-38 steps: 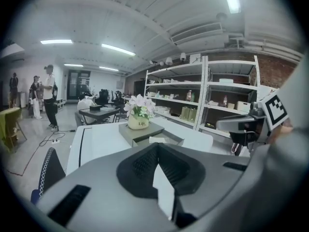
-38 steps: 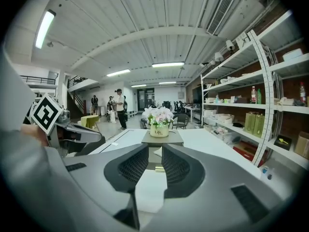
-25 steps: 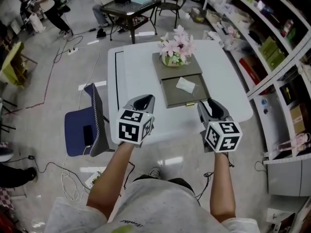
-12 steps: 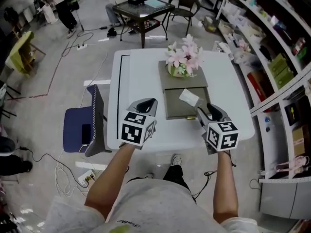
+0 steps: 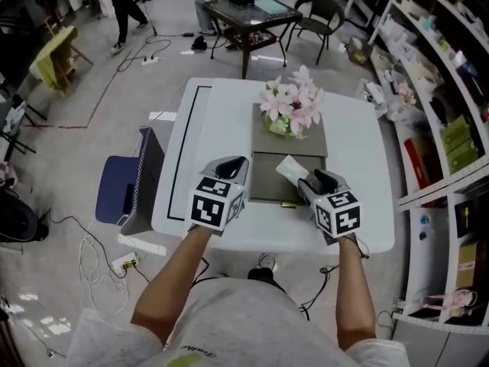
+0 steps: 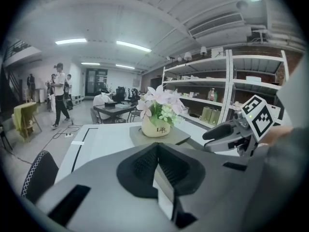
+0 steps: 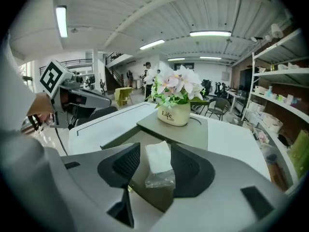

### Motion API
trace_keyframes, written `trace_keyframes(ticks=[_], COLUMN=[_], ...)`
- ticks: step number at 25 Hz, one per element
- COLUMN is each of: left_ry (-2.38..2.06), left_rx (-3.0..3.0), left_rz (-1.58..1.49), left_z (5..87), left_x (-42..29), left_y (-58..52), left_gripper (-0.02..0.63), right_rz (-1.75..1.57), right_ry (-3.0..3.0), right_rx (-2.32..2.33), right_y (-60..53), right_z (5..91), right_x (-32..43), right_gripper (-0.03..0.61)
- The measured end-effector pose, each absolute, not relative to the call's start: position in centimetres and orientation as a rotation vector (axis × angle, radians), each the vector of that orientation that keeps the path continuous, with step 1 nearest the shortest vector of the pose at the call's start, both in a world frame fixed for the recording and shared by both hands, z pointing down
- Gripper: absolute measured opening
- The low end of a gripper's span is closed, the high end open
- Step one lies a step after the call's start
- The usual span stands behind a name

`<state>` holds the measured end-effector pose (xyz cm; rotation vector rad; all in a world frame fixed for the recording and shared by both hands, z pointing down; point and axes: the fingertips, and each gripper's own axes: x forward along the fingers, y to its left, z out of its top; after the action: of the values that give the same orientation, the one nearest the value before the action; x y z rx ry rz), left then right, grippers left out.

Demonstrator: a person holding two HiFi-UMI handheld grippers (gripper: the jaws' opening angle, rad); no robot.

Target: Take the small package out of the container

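Observation:
A small white package [image 5: 290,168] in clear wrap lies in the open grey drawer [image 5: 263,186] of a low grey box on the white table [image 5: 206,140]. My right gripper [image 5: 313,180] is at the drawer's front right corner. In the right gripper view the package [image 7: 158,164] sits between the opening jaws with a gap on each side, and the pads [image 7: 128,164] do not press it. My left gripper [image 5: 229,165] hovers left of the drawer, and the left gripper view shows its jaws [image 6: 157,166] closed together on nothing.
A cream pot of pink flowers [image 5: 294,113] stands on top of the grey box behind the drawer. A blue chair [image 5: 126,197] is at the table's left side. Shelves [image 5: 451,90] run along the right. People and a dark table [image 5: 248,10] are far behind.
The right gripper has moved forward to the drawer until the package lies between its jaws. The left gripper has kept its place. The head view has shifted, and the table now sits lower.

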<state>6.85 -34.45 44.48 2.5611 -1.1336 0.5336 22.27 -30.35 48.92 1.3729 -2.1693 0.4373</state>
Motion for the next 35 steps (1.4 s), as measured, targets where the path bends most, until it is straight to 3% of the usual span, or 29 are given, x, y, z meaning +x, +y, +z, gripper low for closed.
trace_keyframes(ticks=[20, 35], left_ry=[-1.374, -1.497], left_rx=[2.393, 2.313], left_rz=[0.545, 0.555], left_z=[45.6, 45.5], left_x=[7.4, 6.1], left_y=[-35.3, -35.1], left_gripper=[0.006, 0.006], right_rz=[0.379, 0.359], right_ry=[-2.119, -2.121], right_rx=[0.678, 0.617], right_y=[-31.4, -32.5], right_z=[57.0, 57.9], right_x=[19.5, 18.8], right_gripper=[0.204, 0.023])
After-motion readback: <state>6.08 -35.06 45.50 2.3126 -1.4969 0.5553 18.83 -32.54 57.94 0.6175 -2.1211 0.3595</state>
